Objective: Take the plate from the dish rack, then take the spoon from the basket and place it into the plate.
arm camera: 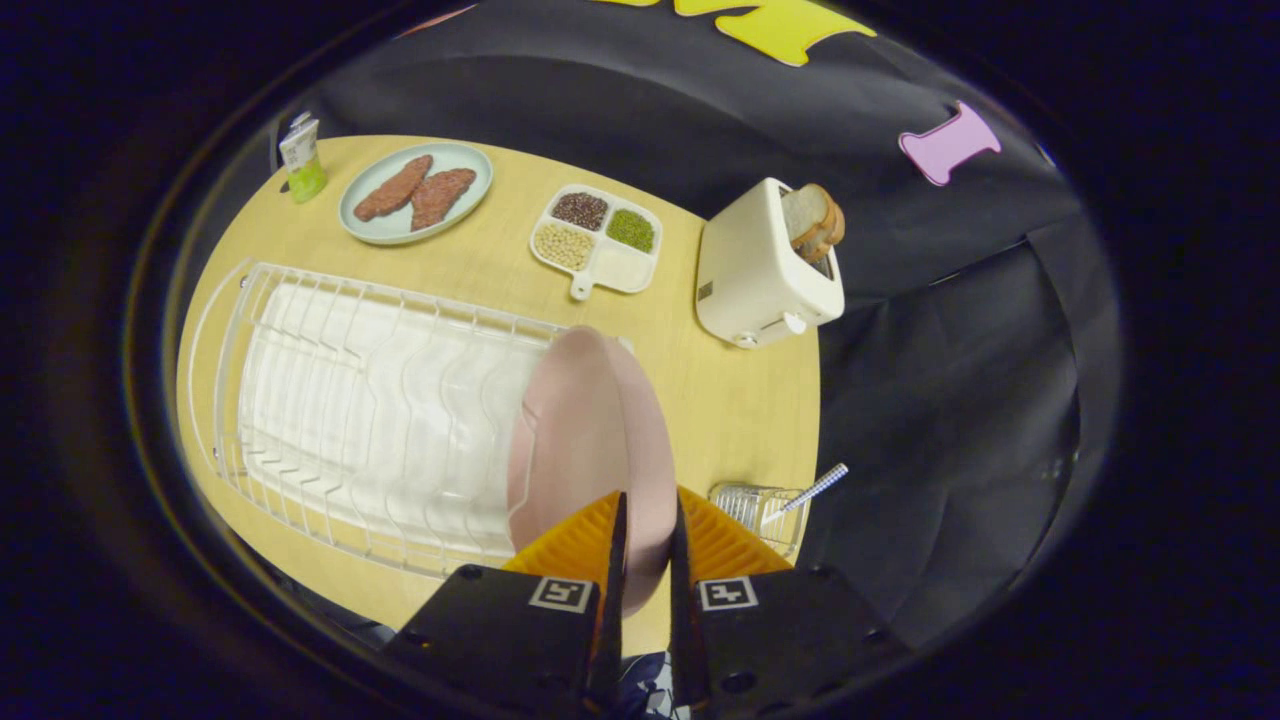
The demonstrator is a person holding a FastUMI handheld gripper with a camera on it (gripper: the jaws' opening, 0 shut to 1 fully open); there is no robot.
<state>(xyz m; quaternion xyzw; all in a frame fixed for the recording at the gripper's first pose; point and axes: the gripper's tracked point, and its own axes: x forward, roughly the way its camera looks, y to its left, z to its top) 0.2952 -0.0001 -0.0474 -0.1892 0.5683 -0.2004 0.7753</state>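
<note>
Gripper (647, 545): fingers drawn close, pinching the near rim of the pink plate (585, 430) between them. Plate stands on edge, its face running straight ahead along the fingers, at the near end of the white wire dish rack (330, 400); it looks held rather than slotted, hard to tell. Just beside the fingers, a small wire basket (755, 505) with the spoon handle (815, 488) sticking out. Beyond: divided tray of beans (597, 240), toaster (765, 265) with bread, plate of patties (415, 192).

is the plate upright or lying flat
Upright: the plate stands on edge at the rack's end, its rim pinched between the gripper fingers.
</note>
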